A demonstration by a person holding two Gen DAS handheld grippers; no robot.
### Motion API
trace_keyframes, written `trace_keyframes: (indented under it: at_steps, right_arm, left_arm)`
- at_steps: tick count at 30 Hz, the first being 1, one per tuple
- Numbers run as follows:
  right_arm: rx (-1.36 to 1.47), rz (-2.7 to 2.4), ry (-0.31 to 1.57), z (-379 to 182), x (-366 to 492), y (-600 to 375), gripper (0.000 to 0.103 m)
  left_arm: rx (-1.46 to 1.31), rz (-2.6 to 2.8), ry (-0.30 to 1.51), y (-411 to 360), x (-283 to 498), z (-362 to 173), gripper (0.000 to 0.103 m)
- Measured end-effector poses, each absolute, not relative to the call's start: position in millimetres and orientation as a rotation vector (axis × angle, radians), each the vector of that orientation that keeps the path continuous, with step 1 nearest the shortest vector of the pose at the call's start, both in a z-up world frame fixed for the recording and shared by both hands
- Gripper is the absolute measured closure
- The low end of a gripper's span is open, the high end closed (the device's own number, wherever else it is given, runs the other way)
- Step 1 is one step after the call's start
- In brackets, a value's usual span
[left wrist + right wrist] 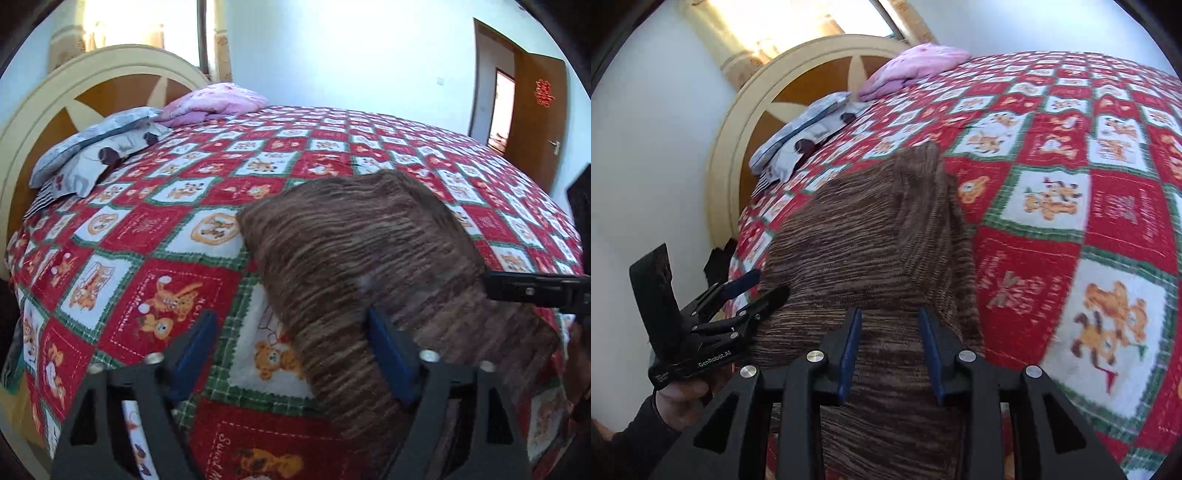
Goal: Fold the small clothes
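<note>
Brown striped garment (369,258) lies on the bed, spread over the red, white and green bear-print quilt (166,240), with its far end folded into a blunt point toward the middle of the bed.

At the far left in the left wrist view stands the cream and brown headboard (92,85). Just in front of it lie a grey patterned pillow (92,147) and, to its right, a pink bundle of cloth (214,103).

Next comes the left claw (291,354), its 2 blue-padded fingers wide apart: the left pad sits over bare quilt, the right pad over the garment's left edge, and nothing is pinched between them. In the right wrist view the same claw (759,286) shows at the garment's left side, held by a hand (683,395) in a dark sleeve.

Further right, the right claw (890,354) hovers over the near part of the garment, its fingers partly apart with the brown cloth showing between them; the pads do not visibly press on it.

At the far right a brown door (539,107) stands open, with a red paper decoration on it.
</note>
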State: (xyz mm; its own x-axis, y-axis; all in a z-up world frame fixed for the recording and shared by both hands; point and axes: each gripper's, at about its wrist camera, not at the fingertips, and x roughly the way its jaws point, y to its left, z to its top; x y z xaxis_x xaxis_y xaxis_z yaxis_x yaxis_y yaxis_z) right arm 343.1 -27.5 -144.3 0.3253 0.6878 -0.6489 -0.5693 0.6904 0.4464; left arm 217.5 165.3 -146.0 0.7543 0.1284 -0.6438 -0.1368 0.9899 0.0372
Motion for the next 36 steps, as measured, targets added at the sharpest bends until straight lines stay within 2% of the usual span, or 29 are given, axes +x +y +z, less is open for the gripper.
trace_keyframes:
  at_steps: [2, 6, 13, 15, 17, 18, 25, 36]
  right_arm:
    - [0.106, 0.800, 0.905, -143, 339, -25, 0.071]
    - [0.051, 0.737, 0.860, -140, 321, -34, 0.071]
    - [0.084, 0.608, 0.768, -104, 280, -63, 0.068]
    - [0.079, 0.586, 0.726, -91, 261, -68, 0.056]
    - [0.062, 0.581, 0.683, -79, 247, -70, 0.048]
    - [0.043, 0.578, 0.654, -73, 237, -70, 0.047]
    - [-0.038, 0.591, 0.538, -41, 200, -65, 0.047]
    - [0.002, 0.576, 0.491, -28, 189, -73, 0.045]
  left_arm:
    - [-0.038, 0.182, 0.678, 170, 218, -150, 0.000]
    - [-0.125, 0.183, 0.673, 174, 213, -152, 0.000]
    - [-0.044, 0.169, 0.639, 159, 172, -118, 0.000]
    - [-0.033, 0.159, 0.609, 156, 159, -106, 0.000]
    - [-0.034, 0.145, 0.574, 155, 150, -93, 0.000]
    - [-0.039, 0.142, 0.561, 155, 148, -89, 0.000]
    - [-0.064, 0.097, 0.503, 143, 133, -61, 0.000]
    - [-0.039, 0.074, 0.460, 128, 122, -48, 0.000]
